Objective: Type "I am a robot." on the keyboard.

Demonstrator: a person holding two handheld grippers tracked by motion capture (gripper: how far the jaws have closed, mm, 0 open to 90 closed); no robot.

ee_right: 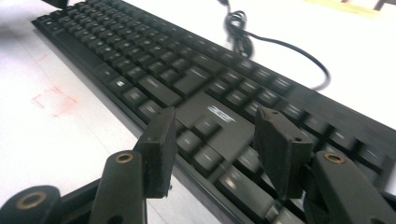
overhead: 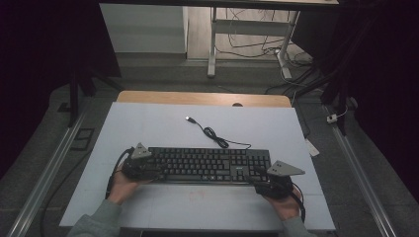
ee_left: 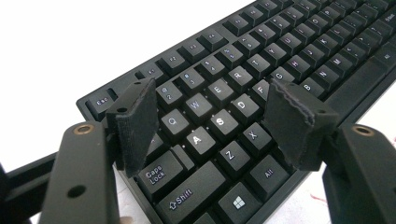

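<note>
black keyboard (overhead: 207, 164) lying across the near middle of the white counter (overhead: 148, 123), cable (overhead: 217, 137) trailing behind. left tool (ee_left: 212, 123) released over the left-end keys, right tool (ee_right: 212, 149) released over the right end. best to straddle both edges evenly, then clench together.

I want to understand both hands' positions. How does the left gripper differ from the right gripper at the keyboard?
The left gripper stands over the letter keys at the left end of the keyboard; the right gripper stands over the arrow keys at its right end. The left gripper view is sharp, while the right gripper view is blurred. Both grippers have open jaws with nothing clamped between them.
</note>
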